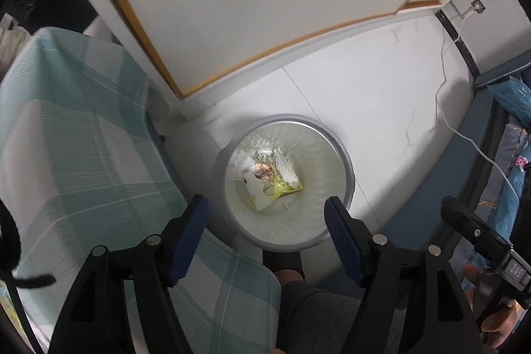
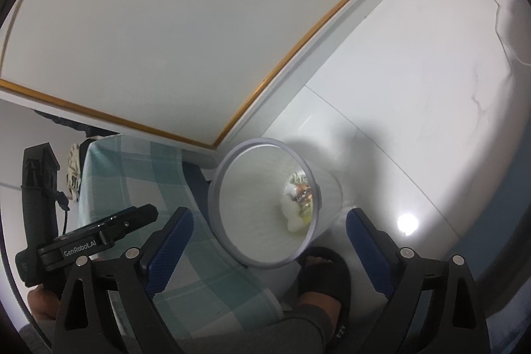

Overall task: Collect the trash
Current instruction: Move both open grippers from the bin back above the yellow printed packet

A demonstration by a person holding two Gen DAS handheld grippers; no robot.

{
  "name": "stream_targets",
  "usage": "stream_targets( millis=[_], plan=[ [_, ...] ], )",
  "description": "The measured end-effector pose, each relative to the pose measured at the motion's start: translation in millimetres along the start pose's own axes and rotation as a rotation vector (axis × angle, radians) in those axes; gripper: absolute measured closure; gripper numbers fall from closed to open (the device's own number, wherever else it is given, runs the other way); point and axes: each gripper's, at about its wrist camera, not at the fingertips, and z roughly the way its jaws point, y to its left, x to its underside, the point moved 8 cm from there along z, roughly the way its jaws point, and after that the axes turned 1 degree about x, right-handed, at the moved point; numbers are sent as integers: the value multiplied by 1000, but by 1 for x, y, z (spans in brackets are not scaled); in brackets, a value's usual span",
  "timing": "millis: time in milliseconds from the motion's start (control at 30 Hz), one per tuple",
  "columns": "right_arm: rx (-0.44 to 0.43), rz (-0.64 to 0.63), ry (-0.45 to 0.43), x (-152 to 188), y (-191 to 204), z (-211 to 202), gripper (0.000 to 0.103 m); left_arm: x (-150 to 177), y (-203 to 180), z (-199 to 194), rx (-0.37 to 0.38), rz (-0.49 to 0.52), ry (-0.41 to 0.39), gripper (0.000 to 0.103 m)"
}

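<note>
Floor (image 1: 381, 88): pale glossy tile with faint grey veining, a white cable (image 1: 444, 108) trailing across its right side toward a wall socket. A white panel with a thin wood-coloured edge (image 1: 232, 5) runs along the far side of the floor.

Cloth (image 1: 76, 135): teal-and-white check, draped over furniture at the left, its lower edge hanging just beside the bin.

Bin (image 1: 345, 155): round, pale grey, lined with a translucent bag, standing upright on the tile between the cloth and the blue bed frame at the right. A foot in a black slipper (image 2: 327, 274) stands on the floor at the bin's near side.

Trash (image 1: 268, 176): crumpled wrappers, white, yellow and foil-coloured, lying at the bottom of the bin, toward its left wall.

Left gripper (image 1: 267, 218): points down over the bin's near rim, jaws parted, nothing between the blue pads (image 1: 338, 234).

Right gripper (image 2: 268, 234): angled down toward the bin from the near side, jaws spread wide, empty; the bin shows through the gap without touching either pad.
</note>
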Motion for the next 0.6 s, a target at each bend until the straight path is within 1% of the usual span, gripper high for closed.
stream_targets(
  millis=[233, 333, 433, 600],
  plan=[
    [10, -29, -61, -6, 17, -33, 8, 0, 2, -30, 18, -8, -82, 34],
    [14, -51, -99, -8, 30, -51, 8, 0, 3, -52, 22, 3, -136, 34],
    [20, -96, -151, -11, 48, -73, 8, 1, 7, -73, 21, 1, -190, 34],
    [-4, -164, -251, -15, 88, -112, 8, 7, 30, -113, 43, -61, -303, 34]
  ],
)
